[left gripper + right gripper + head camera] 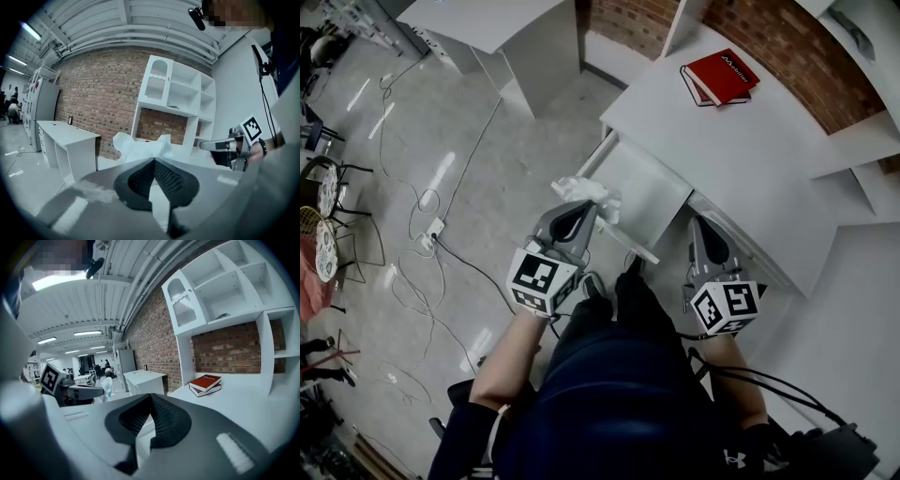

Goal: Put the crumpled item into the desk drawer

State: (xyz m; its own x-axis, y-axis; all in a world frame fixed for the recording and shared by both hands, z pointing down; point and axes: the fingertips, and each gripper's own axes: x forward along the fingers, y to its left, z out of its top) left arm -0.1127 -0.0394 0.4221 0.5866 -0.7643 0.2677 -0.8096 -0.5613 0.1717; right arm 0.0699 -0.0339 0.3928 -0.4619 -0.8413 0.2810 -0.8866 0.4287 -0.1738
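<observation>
The crumpled paper is pinched at the very tip of my left gripper. In the left gripper view the jaws are pressed together with the white wad bunched up just past them, so I read that as a firm grip on one edge of it. In the head view the paper hangs at the left front corner of the open drawer, about over its rim rather than over the cavity. The drawer is pulled out from the white desk and runs from the desk front toward me. Its bare floor lies to the right of the wad and a little farther from me.

My left gripper is clearly the nearer one. I judge the next move to be a short carry right and toward the desk before letting go. My right gripper is closed on nothing, beside the desk edge on the drawer's far side, well clear of the paper.
</observation>
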